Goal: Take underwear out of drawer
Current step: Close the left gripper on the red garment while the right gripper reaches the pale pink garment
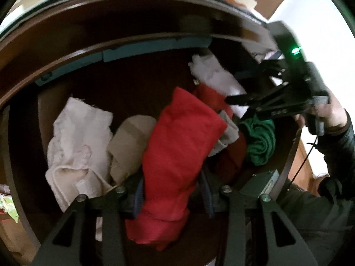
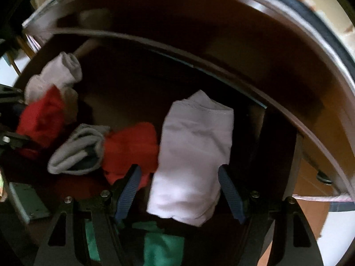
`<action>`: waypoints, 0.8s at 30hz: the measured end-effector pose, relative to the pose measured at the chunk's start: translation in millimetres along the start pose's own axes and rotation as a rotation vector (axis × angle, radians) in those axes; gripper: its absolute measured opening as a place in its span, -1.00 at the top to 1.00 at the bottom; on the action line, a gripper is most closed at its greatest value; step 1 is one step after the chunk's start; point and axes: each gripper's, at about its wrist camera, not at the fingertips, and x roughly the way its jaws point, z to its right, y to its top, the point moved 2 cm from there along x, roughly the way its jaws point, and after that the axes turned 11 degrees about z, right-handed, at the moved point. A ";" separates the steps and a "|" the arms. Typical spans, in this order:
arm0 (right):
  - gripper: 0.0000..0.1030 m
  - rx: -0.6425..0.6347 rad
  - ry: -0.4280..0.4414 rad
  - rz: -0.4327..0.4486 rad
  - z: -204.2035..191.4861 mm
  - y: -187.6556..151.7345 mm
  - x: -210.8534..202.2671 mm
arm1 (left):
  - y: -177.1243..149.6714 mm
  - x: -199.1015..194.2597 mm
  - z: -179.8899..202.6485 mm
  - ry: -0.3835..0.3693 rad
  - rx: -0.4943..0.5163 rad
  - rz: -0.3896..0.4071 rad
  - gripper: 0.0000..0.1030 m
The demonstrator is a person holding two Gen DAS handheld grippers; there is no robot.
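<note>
Left wrist view: my left gripper (image 1: 172, 197) pinches the red folded underwear (image 1: 179, 155) over the open drawer (image 1: 124, 48). I fear a thin bite slipping, or the beige piece (image 1: 131, 144) alongside snagging.

Right wrist view: my right gripper (image 2: 180, 190) straddles the white folded underwear (image 2: 195, 155), jaws apart, not gripping. Closing crooked could catch the red piece (image 2: 131, 148) beside it.

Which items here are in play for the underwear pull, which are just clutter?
In play:
left gripper, clamped on red garment
right gripper, fingers astride white garment
drawer

Lying about:
green garment
grey socks
beige garment
</note>
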 end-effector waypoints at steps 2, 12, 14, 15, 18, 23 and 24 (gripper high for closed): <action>-0.42 -0.029 -0.012 -0.016 -2.8 2.2 5.4 | -0.6 -6.1 -4.7 -0.007 -0.021 0.026 0.19; -0.42 -0.098 -0.039 -0.041 -11.6 7.2 21.8 | 1.1 -32.4 0.8 -0.024 -0.040 0.147 0.19; -0.39 -0.082 -0.025 -0.047 -9.5 4.6 22.4 | 5.1 -28.0 3.5 -0.025 -0.052 0.173 0.19; -0.34 -0.069 -0.009 -0.047 -7.2 2.3 22.1 | 6.3 -28.8 3.5 -0.024 -0.060 0.189 0.19; 0.02 -0.056 0.002 -0.061 3.9 -9.4 26.2 | 8.9 -27.1 -0.3 -0.027 -0.084 0.212 0.19; -0.05 -0.081 0.003 -0.072 2.5 -13.4 29.0 | 11.1 -21.9 -6.9 -0.026 -0.119 0.220 0.19; -0.08 -0.089 -0.003 -0.078 2.7 -12.5 31.1 | 11.6 -21.6 -7.0 -0.026 -0.124 0.223 0.19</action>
